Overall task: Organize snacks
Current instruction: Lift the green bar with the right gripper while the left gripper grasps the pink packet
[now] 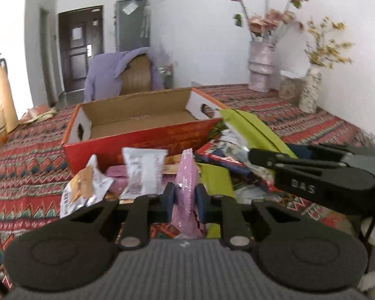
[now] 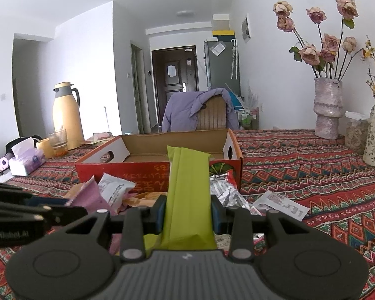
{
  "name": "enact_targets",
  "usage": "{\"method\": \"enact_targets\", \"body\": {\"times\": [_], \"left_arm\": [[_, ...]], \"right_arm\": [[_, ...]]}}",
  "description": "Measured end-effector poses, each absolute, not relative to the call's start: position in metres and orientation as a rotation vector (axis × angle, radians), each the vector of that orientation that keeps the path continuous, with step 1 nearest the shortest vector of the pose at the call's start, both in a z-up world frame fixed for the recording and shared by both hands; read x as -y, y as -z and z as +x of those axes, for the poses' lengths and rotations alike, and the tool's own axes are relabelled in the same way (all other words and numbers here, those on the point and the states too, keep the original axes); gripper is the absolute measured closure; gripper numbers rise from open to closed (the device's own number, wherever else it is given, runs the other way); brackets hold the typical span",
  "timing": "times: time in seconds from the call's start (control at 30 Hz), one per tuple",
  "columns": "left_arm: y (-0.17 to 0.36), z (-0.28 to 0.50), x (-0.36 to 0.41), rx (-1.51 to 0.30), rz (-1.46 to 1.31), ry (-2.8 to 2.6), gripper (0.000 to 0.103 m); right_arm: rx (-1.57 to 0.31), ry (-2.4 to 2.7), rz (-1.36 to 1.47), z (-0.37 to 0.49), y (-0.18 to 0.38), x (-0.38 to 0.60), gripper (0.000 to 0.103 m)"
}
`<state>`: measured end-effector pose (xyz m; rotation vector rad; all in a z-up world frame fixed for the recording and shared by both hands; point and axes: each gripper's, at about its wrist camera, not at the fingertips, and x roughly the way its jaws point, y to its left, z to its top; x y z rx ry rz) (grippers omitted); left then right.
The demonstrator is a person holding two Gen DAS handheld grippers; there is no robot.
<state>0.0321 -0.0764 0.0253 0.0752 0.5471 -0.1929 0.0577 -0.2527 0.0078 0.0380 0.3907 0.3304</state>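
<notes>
Your left gripper (image 1: 184,198) has its jaws clamped on a pink snack packet (image 1: 186,182), held upright just near of the red cardboard box (image 1: 142,135). Your right gripper (image 2: 187,216) pinches a green packet (image 2: 187,187) between narrowly parted jaws, its far end reaching the box (image 2: 127,172) front wall.

Yellow thermos (image 2: 67,115) stands; tissue box (image 2: 26,161) nearby.

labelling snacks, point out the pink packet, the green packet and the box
pink packet (image 1: 185,175): left wrist view, upper half above the fingers
green packet (image 2: 188,187): right wrist view, middle of its front face
box (image 2: 142,175): right wrist view, red front wall
</notes>
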Motion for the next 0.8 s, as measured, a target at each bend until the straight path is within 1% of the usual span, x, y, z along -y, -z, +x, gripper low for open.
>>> {"method": "enact_targets", "body": {"times": [0.17,0.53,0.8], "left_arm": [[-0.026,0.039,0.087,-0.553,0.089,0.212,0.084],[-0.016,0.055,0.087,-0.627,0.036,0.259,0.081],[-0.002,0.07,0.085,-0.678,0.01,0.226,0.082]], "right_arm": [[-0.394,-0.329,0.043,0.058,-0.007,0.255,0.068],[-0.403,-0.328,0.062,0.059,-0.001,0.261,0.068],[-0.405,-0.327,0.071,0.061,0.0,0.265,0.068]]}}
